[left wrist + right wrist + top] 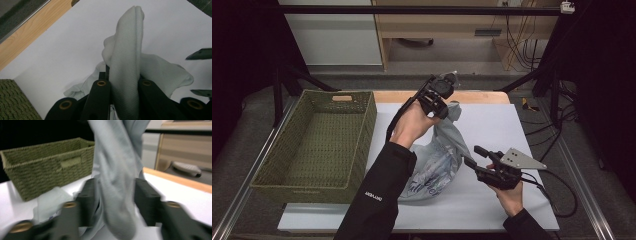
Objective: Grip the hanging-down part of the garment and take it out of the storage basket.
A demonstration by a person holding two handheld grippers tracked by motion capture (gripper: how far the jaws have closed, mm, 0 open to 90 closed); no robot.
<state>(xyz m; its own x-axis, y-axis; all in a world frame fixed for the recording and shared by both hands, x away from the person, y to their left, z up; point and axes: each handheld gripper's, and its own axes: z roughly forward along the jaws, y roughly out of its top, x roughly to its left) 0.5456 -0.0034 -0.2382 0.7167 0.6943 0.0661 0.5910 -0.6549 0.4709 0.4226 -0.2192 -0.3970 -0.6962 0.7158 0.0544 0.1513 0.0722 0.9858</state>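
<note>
A person stands at a table (532, 125) with a white top and holds a tool in each hand.

The left tool (439, 97) is up in the air over the far middle of the table. Its jaws are squeezed tight on a fold of a pale grey cloth (437, 165). In the left gripper view the cloth (127, 60) sticks up between the two black jaws, and they pinch it from both sides. The rest of the cloth hangs down from there and lies in a heap on the table, near the middle. It has some blue marks on the part that lies nearest to the person.

The right tool (472, 156) is lower, at the near right, just beside the heap. No earlier look lets me say more, but its jaws stand apart now. In the right gripper view a hanging strip of the cloth (117, 182) is between the two jaws, with a small gap on each side, so they do not press on it. That view is a bit blurry.

A green woven basket (362, 135) sits on the left side of the table, next to the person's left sleeve (377, 200). It has a handle hole in its far wall. The cloth is outside the basket, to its right.
</note>
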